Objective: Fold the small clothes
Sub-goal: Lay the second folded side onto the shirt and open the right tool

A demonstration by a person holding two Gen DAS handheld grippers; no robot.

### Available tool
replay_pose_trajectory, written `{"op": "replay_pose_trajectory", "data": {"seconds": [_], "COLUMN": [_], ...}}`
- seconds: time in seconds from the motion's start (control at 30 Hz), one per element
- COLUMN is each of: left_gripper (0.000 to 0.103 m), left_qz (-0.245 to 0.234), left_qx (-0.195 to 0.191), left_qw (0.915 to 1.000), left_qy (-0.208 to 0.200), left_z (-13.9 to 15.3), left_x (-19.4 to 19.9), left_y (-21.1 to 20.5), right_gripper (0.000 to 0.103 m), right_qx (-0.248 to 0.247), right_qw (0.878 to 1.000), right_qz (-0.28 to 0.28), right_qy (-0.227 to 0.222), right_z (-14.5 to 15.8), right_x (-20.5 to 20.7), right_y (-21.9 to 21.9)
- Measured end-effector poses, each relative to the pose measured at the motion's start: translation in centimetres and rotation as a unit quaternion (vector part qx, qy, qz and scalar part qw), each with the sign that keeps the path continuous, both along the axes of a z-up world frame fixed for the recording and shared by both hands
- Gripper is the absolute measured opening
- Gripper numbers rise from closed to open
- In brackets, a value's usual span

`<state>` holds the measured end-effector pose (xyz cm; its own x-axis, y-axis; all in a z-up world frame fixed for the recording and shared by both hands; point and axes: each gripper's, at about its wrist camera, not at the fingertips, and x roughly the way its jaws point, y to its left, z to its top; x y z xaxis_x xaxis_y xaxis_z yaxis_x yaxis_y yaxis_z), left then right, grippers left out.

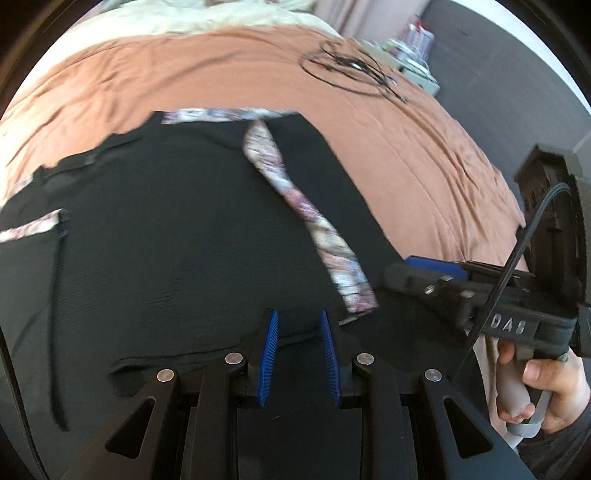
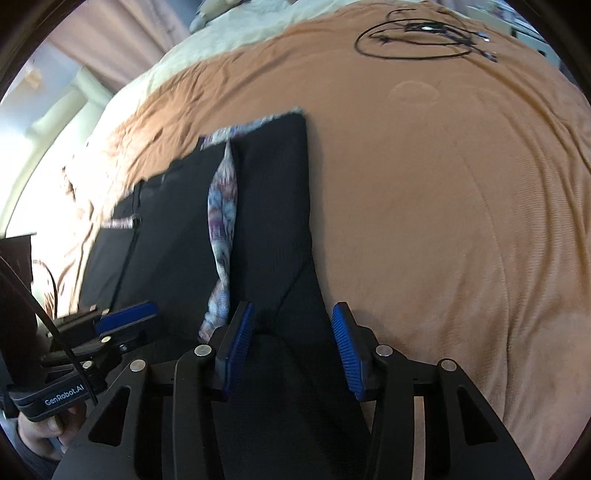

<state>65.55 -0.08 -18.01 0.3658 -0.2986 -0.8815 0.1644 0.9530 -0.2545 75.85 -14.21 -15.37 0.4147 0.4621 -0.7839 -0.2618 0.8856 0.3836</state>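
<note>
Black crinkled garment with a pale floral-patterned trim band: spread flat on the bed's rust-orange sheet, filling the lower left of the left wrist view; its floral band runs from 12 o'clock down toward 4 o'clock.

Left gripper: blue ribbed fingers parted, nothing between them; the garment's near edge lies just ahead and beneath them.

Right gripper: fingers spread wide, gripping nothing; a narrow black section of the garment passes between them, the left finger beside the band's lower end. Whether the fingers touch the cloth cannot be told.

Black coiled cable: on the sheet at 1 o'clock, well apart from the garment.

Cream bedding: at the far edge, 11 o'clock.
</note>
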Motion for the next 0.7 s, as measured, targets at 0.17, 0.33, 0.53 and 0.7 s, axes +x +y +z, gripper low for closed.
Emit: {"op": "replay_pose_trajectory", "data": {"seconds": [0.17,0.33,0.53,0.7], "left_gripper": [0.028,0.047,0.057,0.019], "left_qz": [-0.012,-0.024,-0.044,-0.044], "left_qx": [-0.009,0.007,0.05,0.045], "left_qw": [0.9999,0.9997,0.9974,0.9972], "left_qy": [0.007,-0.005,-0.026,-0.04], "left_z": [-1.0,-0.8,-1.0,-0.3], "left_x": [0.7,0.9,0.9,0.9], "left_y": [-1.8,-3.5,-5.6,-5.4], "right_gripper": [0.012,0.01,0.009,0.009], "right_qx": [-0.001,0.05,0.096,0.106], "right_qw": [1.0,0.999,0.995,0.994], "right_qz": [-0.005,-0.009,-0.028,-0.02], "right_qy": [0.0,0.009,0.025,0.024], "right_z": [-0.7,-1.0,-1.9,-1.3], "right_x": [1.2,1.5,1.5,0.6], "right_y": [-0.9,-2.7,-5.5,-6.8]}}
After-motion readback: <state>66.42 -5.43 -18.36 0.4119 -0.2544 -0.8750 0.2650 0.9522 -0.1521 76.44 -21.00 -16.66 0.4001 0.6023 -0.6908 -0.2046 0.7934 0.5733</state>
